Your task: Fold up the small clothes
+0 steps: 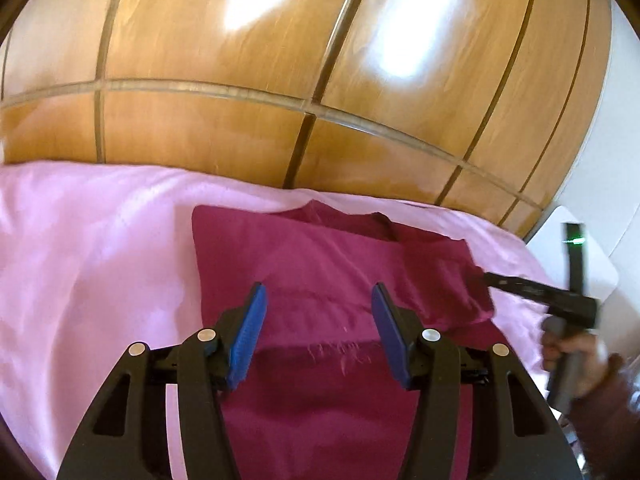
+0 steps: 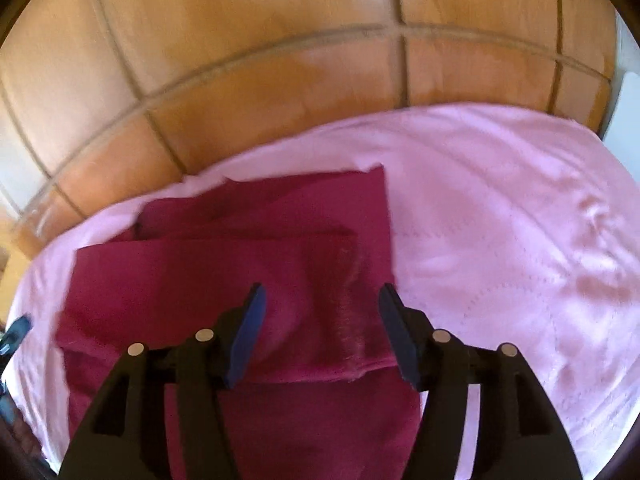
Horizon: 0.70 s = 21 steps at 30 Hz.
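A dark magenta garment (image 1: pixel 320 264) lies partly folded on a pink sheet (image 1: pixel 92 248). My left gripper (image 1: pixel 318 300) is open and empty, just above the garment's near part, blue pads apart. In the left wrist view the right gripper (image 1: pixel 486 280) shows at the garment's right edge, blurred, held by a hand. In the right wrist view the garment (image 2: pixel 224 272) shows layered folds, with a frayed hem near the pads. My right gripper (image 2: pixel 320 304) is open over the garment's right part, nothing between its pads.
A glossy wooden wardrobe (image 1: pixel 280 80) with panel seams stands behind the bed. A white object (image 1: pixel 592 264) sits at the far right. The pink sheet (image 2: pixel 500 220) spreads wide to the right of the garment.
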Motion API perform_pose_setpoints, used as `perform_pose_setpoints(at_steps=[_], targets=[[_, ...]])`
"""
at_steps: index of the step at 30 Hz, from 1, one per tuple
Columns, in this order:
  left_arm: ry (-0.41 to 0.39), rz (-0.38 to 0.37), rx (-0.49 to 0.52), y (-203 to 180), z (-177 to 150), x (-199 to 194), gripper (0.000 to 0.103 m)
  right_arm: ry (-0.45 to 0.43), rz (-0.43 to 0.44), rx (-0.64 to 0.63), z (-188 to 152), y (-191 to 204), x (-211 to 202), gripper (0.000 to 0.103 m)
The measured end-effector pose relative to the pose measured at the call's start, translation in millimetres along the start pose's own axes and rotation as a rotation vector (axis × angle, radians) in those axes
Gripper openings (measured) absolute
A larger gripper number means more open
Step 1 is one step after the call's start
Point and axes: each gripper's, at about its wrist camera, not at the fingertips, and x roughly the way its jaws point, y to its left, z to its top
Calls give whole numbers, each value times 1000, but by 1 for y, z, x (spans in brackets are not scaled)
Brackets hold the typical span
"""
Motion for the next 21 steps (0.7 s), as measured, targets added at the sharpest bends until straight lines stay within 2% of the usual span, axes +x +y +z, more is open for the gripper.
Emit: perform_pose_setpoints(at_steps=[3, 6, 8, 10, 13, 17, 21], targets=[[27, 24, 27, 0, -1, 19, 53, 23, 29, -77, -5, 28, 13, 58], [88, 69, 31, 5, -10, 43, 53, 75, -9, -106, -9, 44, 44, 58], [148, 92, 15, 14, -21, 60, 53, 103, -50, -100, -14, 43, 64, 61], [195, 97, 0, 24, -35, 72, 53, 87, -57, -95, -19, 39, 70, 67], [179, 98, 8, 26, -43, 72, 53, 42, -70, -117, -24, 41, 73, 72], [178, 123, 3, 23, -38, 65, 53, 9, -75, -126, -30, 43, 72, 73], [86, 149, 17, 15, -22, 44, 53, -4, -79, -128, -31, 45, 72, 73]])
